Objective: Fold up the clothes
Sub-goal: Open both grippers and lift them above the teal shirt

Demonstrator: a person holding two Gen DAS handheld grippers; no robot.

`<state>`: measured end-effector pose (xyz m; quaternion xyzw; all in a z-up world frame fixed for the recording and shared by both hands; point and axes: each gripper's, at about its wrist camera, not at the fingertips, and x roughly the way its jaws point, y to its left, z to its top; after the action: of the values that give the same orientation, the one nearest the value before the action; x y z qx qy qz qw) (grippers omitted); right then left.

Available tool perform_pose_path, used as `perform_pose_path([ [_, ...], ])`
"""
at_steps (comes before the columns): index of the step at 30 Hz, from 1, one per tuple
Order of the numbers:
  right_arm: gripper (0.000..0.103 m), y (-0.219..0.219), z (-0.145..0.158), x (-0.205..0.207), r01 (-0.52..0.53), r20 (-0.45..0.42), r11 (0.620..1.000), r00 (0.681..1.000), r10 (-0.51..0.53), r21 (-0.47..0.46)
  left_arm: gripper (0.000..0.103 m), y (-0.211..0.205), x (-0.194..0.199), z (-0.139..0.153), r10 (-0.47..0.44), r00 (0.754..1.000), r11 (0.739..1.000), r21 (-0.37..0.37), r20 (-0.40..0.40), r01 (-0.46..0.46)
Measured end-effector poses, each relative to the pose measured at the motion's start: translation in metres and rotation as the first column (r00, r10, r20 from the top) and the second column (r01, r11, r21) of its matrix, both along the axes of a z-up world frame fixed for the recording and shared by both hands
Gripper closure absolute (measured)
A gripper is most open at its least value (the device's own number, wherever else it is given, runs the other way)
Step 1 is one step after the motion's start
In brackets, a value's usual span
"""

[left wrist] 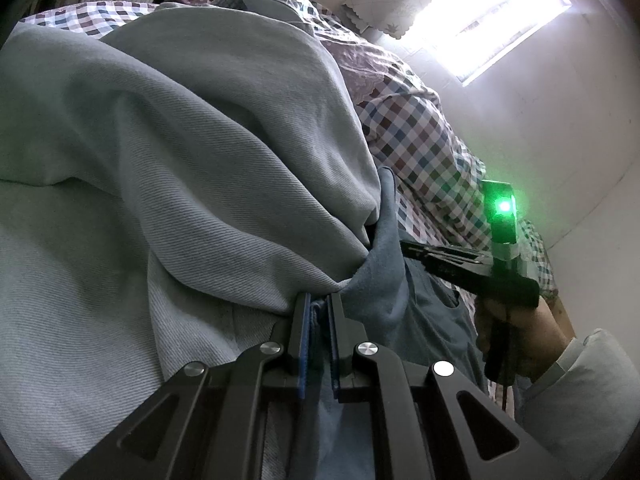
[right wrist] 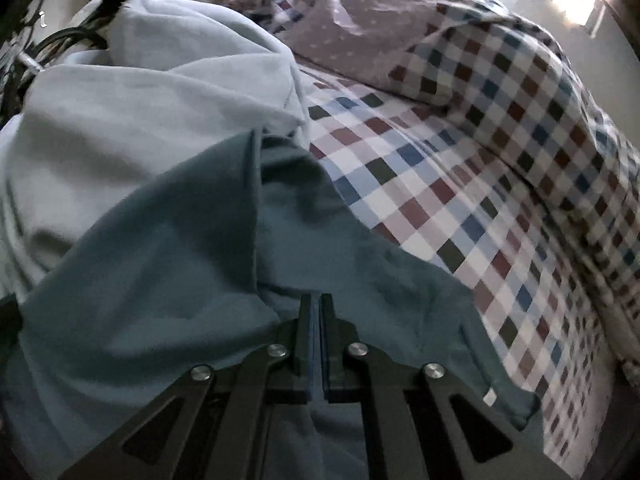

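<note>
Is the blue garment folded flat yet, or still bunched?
Still bunched. The blue garment lies rumpled on the checked bedding, creased, with both tools, left and right, shut on its fabric.

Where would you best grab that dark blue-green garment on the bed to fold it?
Take the blue-green garment by its free hem corner near the small white tag, coming in from the checked bedsheet side: that edge lies flat and exposed, while the pale grey garment crowds the other side.
</note>
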<state>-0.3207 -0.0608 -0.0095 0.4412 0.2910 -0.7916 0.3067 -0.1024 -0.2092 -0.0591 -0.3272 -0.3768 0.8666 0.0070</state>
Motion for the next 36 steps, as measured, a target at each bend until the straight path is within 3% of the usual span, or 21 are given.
perform_pose_path([
  [3,0.101,0.018,0.006,-0.014,0.018,0.019,1.0,1.0,-0.018,-0.017,0.095,0.0,-0.001,0.0,-0.005,1.0,1.0,-0.008,0.006,0.005],
  [5,0.086,0.041,0.017,-0.001,0.057,0.002,0.998,0.998,-0.057,-0.025,0.095,0.0,-0.002,0.001,-0.008,1.0,1.0,-0.013,0.009,0.008],
  [6,0.066,0.053,0.023,0.002,0.085,-0.018,0.996,0.996,-0.086,-0.029,0.095,0.0,-0.002,0.001,-0.009,1.0,1.0,-0.015,0.011,0.009],
  [7,0.056,0.067,0.031,0.007,0.112,-0.04,0.993,0.993,-0.114,-0.04,0.095,0.001,-0.002,0.001,-0.01,1.0,1.0,-0.018,0.01,0.011],
  [10,0.055,0.118,0.055,0.026,0.198,-0.087,0.977,0.975,-0.205,-0.085,0.092,0.002,-0.003,0.003,-0.02,1.0,0.999,-0.025,0.016,0.02],
  [13,0.045,0.165,0.064,0.037,0.297,-0.094,0.947,0.946,-0.309,-0.124,0.077,0.003,-0.004,0.007,-0.052,0.999,0.999,-0.01,0.005,0.052],
  [15,0.042,0.202,0.067,0.053,0.365,-0.098,0.92,0.92,-0.38,-0.14,0.051,0.005,-0.003,0.012,-0.071,0.997,0.997,-0.001,-0.013,0.071],
  [16,0.042,0.22,0.069,0.064,0.396,-0.101,0.906,0.905,-0.413,-0.149,0.043,0.006,-0.001,0.015,-0.077,0.997,0.997,0.001,-0.024,0.077],
  [18,0.042,0.253,0.075,0.092,0.451,-0.111,0.876,0.875,-0.472,-0.168,0.02,0.008,0.006,0.024,-0.074,0.996,0.997,-0.017,-0.053,0.073],
  [23,0.04,0.326,0.1,0.196,0.562,-0.175,0.782,0.77,-0.613,-0.268,0.019,0.012,0.025,0.049,-0.088,0.988,0.995,-0.056,-0.124,0.082],
  [25,0.03,0.341,0.112,0.24,0.577,-0.201,0.748,0.731,-0.652,-0.329,0.018,0.017,0.036,0.062,-0.116,0.981,0.991,-0.085,-0.153,0.104],
  [30,0.023,0.362,0.142,0.357,0.568,-0.228,0.663,0.65,-0.725,-0.488,0.018,0.035,0.073,0.098,-0.207,0.951,0.968,-0.188,-0.231,0.165],
  [32,0.019,0.365,0.149,0.398,0.538,-0.224,0.648,0.65,-0.726,-0.539,0.018,0.045,0.094,0.115,-0.251,0.932,0.95,-0.252,-0.261,0.185],
  [34,0.014,0.367,0.153,0.434,0.486,-0.223,0.656,0.678,-0.7,-0.578,0.018,0.052,0.12,0.128,-0.272,0.916,0.939,-0.291,-0.294,0.185],
  [36,0.014,0.363,0.156,0.462,0.452,-0.226,0.687,0.717,-0.659,-0.569,0.017,0.059,0.143,0.14,-0.288,0.902,0.93,-0.317,-0.322,0.184],
])
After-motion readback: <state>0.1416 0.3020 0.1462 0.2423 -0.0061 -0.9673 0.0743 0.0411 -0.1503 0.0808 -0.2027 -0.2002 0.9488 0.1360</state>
